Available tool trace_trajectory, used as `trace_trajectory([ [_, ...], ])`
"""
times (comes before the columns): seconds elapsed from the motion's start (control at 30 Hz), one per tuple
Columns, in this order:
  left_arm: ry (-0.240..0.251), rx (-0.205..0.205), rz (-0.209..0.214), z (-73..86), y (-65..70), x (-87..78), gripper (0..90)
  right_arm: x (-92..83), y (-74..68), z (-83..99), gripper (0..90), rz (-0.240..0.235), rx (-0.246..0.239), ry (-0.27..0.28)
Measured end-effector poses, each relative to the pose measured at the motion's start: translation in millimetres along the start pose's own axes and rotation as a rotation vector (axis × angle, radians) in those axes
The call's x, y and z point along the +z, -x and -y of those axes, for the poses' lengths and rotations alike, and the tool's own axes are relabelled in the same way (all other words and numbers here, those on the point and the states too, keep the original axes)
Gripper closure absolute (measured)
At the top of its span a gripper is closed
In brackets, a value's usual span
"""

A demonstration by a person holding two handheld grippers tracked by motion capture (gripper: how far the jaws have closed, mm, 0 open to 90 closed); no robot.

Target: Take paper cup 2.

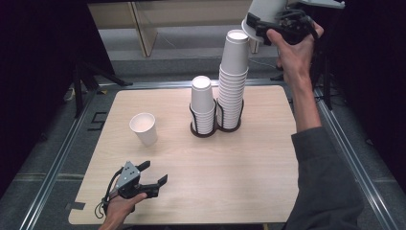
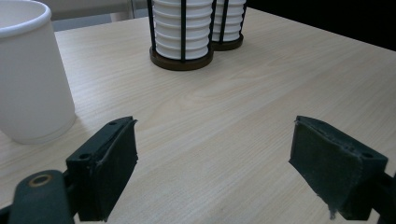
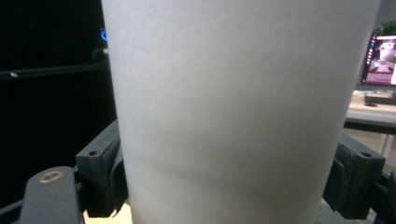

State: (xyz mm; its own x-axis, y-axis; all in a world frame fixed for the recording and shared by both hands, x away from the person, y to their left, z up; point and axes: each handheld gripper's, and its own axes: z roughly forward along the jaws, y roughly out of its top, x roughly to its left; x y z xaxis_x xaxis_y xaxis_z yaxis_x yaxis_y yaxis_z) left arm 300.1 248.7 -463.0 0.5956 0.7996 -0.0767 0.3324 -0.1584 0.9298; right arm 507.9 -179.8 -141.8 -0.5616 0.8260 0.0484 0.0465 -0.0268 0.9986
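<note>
Two stacks of white paper cups stand upside down in a black wire holder (image 1: 210,129) at the table's middle: a short stack (image 1: 202,103) and a tall stack (image 1: 233,79). My right gripper (image 1: 268,29) is raised above and right of the tall stack, shut on one white paper cup (image 1: 262,14) (image 3: 238,107), mouth down. A single upright cup (image 1: 143,128) (image 2: 30,70) stands left of the holder. My left gripper (image 1: 152,175) (image 2: 215,163) rests low near the table's front edge, open, nothing between its pads (image 2: 109,168). The holder's base (image 2: 182,63) is ahead of it.
The light wooden table (image 1: 249,163) has bare surface around the holder. A metal frame rail (image 1: 57,158) runs along the table's sides. A monitor (image 3: 380,53) glows at the right gripper view's far right.
</note>
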Motion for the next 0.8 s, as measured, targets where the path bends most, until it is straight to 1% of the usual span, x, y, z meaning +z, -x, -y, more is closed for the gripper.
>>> trace_trajectory([
  [0.1, -0.002, 0.01, 0.004, 0.4, -1.2, 0.9, 14.3, -13.8, 5.9, 11.4, 17.6, 0.003, -0.004, -0.02],
  [0.17, -0.007, 0.003, -0.001, 0.3, -0.7, 1.2, 14.3, -23.1, 9.6, 20.3, 17.6, 0.006, -0.016, -0.031],
  [0.2, 0.004, 0.002, 0.005, 0.7, -0.8, 2.4, 14.3, -27.3, 11.4, 25.4, 17.6, 0.008, -0.025, -0.042],
  [0.23, -0.012, 0.004, -0.004, 0.1, -0.3, 1.3, 14.3, -31.4, 12.2, 31.3, 17.6, 0.009, -0.023, -0.054],
  [0.27, 0.001, -0.002, 0.001, 0.6, 0.1, 2.8, 14.3, -35.4, 13.7, 37.5, 17.6, 0.007, -0.034, -0.064],
  [0.37, -0.016, 0.006, -0.001, 0.6, 0.1, 2.7, 14.3, -46.4, 15.1, 55.6, 17.7, 0.009, -0.033, -0.083],
  [0.47, -0.017, 0.004, -0.002, 0.7, 0.4, 3.6, 14.3, -55.6, 15.4, 75.1, 17.6, -0.002, -0.022, -0.099],
  [0.5, 0.001, 0.003, 0.011, 1.4, -0.2, 5.5, 14.3, -57.7, 14.9, 79.3, 17.7, -0.005, -0.011, -0.104],
  [0.53, -0.001, -0.001, 0.011, 1.5, -0.1, 5.7, 14.3, -59.7, 14.4, 86.0, 17.7, -0.01, -0.009, -0.102],
  [0.57, -0.005, 0.0, 0.01, 1.4, -0.3, 5.7, 14.3, -62.1, 13.6, 91.0, 17.6, -0.011, -0.011, -0.113],
  [0.63, -0.014, 0.002, 0.005, 1.2, -0.4, 5.2, 14.3, -64.6, 11.9, 99.5, 17.6, -0.018, -0.015, -0.116],
  [0.67, -0.019, 0.002, 0.003, 1.1, -0.4, 4.9, 14.3, -66.2, 10.1, 105.5, 17.6, -0.027, -0.008, -0.121],
  [0.7, -0.019, 0.003, 0.004, 1.2, -0.7, 5.0, 14.3, -66.4, 9.3, 109.5, 17.7, -0.029, -0.011, -0.117],
  [0.73, 0.002, -0.011, 0.01, 1.7, -0.1, 6.9, 14.3, -67.5, 6.9, 115.7, 17.7, -0.037, -0.013, -0.131],
  [0.8, -0.013, 0.004, 0.007, 1.4, -1.1, 5.7, 14.3, -68.3, 1.7, 126.6, 17.6, -0.04, -0.016, -0.155],
])
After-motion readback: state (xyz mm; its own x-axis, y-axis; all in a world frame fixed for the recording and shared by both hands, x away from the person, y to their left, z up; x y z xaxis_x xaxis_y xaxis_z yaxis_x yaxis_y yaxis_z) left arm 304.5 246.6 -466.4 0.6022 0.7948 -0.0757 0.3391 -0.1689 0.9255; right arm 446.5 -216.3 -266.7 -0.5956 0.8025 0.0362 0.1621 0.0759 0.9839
